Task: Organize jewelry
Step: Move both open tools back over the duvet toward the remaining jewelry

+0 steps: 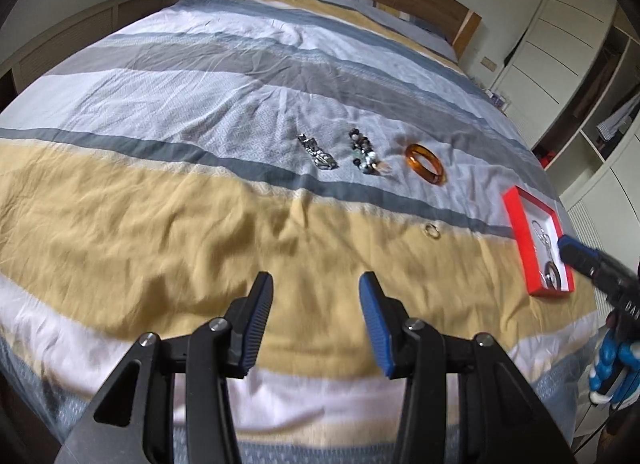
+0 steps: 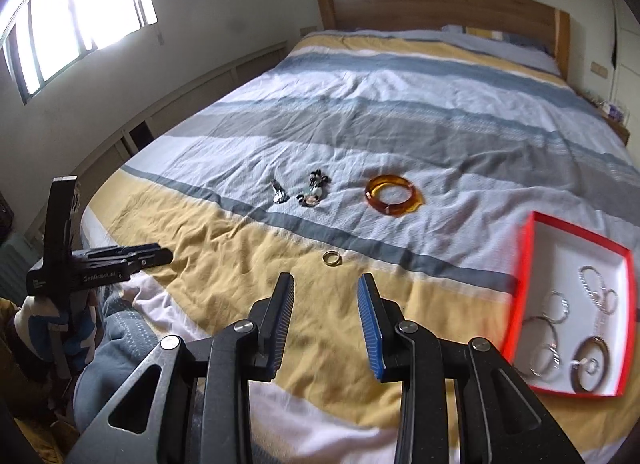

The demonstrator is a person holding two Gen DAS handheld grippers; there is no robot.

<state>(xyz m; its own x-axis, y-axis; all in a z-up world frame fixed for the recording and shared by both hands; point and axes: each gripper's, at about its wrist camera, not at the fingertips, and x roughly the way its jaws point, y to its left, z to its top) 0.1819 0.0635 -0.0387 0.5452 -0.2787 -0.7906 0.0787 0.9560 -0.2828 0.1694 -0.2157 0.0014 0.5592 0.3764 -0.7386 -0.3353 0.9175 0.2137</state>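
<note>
**Jewelry sorting on the bed: four pieces out, box half filled**

Jewelry spread over a striped duvet [image 2: 400,112], probably because the flat cloth keeps pieces apart and easy to pinch.

Biggest thing next: red box [image 2: 528,264] with white lining, parked at the right edge of the bed, already holding several silver hoops and a dark ring-shaped piece. Looks like the drop-off spot.

Then the amber bangle [image 2: 394,194], lying flat on the pale stripe, well apart from the box. Left of it, a beaded cluster [image 2: 314,190], and just beside that a silvery chain piece [image 2: 279,192]. All three in a loose row.

Smallest: gold ring [image 2: 332,258] on the yellow band, nearest to both tools, so likely the next pick.

Right gripper [image 2: 326,320] hovering low, fingers spread, nothing between them, aimed roughly at the ring. Left gripper [image 1: 316,320] also released and empty, held back over the yellow stripe, out of the way.
</note>
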